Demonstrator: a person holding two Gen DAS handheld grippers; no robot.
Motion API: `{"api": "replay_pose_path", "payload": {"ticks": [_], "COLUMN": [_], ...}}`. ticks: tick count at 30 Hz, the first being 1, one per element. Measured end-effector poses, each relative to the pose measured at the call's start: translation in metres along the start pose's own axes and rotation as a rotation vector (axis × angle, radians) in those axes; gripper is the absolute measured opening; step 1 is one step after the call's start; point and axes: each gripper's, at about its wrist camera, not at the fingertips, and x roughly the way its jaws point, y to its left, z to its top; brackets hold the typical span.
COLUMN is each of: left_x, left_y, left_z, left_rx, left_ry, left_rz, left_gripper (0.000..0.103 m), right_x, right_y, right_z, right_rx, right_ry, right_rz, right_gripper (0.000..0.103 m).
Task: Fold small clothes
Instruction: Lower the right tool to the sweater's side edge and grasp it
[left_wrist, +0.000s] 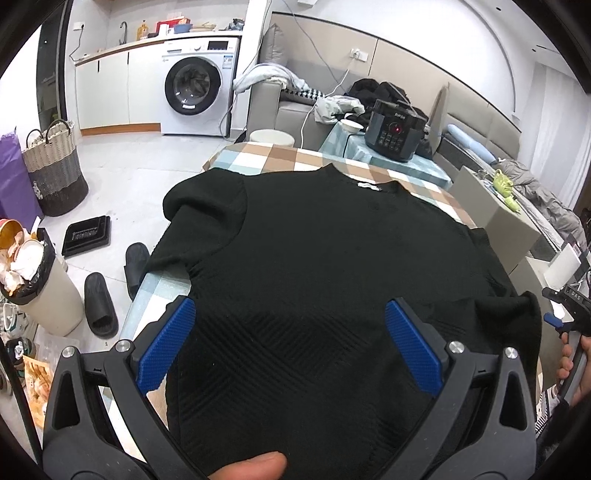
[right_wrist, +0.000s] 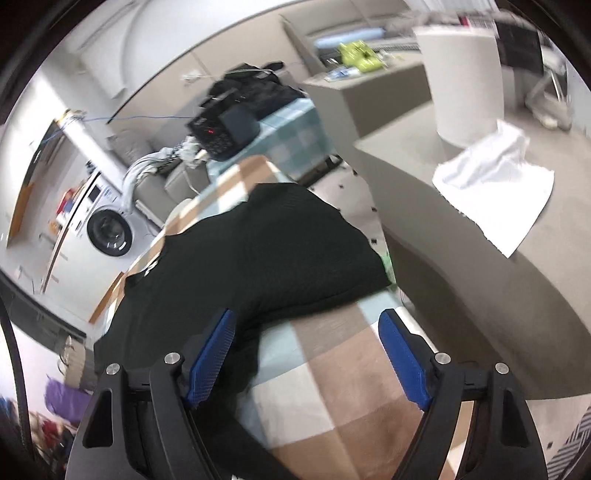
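Black sweater (left_wrist: 332, 258) covers the checked tabletop (left_wrist: 266, 155); washing machine (left_wrist: 195, 92) behind; right view blurred; left tool (left_wrist: 290, 339) and right tool (right_wrist: 308, 354) gape, gripping nothing.

The sweater (left_wrist: 332, 266) lies spread flat on the surface (left_wrist: 258, 155), neck toward the far edge. Behind it stands a cooker (left_wrist: 395, 133). Left of the surface, on the floor, are slippers (left_wrist: 99, 302), a bin (left_wrist: 40, 291) and a basket (left_wrist: 55, 170); the washing machine (left_wrist: 199, 92) stands beyond.
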Motion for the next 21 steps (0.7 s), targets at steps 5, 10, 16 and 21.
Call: {"api": "replay_pose_path", "payload": {"ticks": [5,10,16,21], "left_x": [0.020,0.034,0.047,0.051], "left_y": [0.003,0.002,-0.003,-0.003], "left_z": [0.003,0.007,0.011,0.012], "left_rx": [-0.017,-0.011,0.001,-0.003], "left_ry": [0.024,0.046,0.056,0.062], "left_rz": [-0.002,0.005,0.017,0.019], "left_gripper": [0.096,0.096,0.096,0.096], "right_x": [0.030,0.057,0.083,0.094], "right_y": [-0.025,-0.036,-0.039,-0.035], "right_z": [0.013,0.025,0.034,0.032], "right_rx": [0.054,0.035,0.036,0.030], "right_ry": [0.032,0.053,0.072,0.078], "right_rz": [-0.045,-0.094,-0.114,-0.112], "right_gripper": [0.082,0.078,0.075,0.048]}}
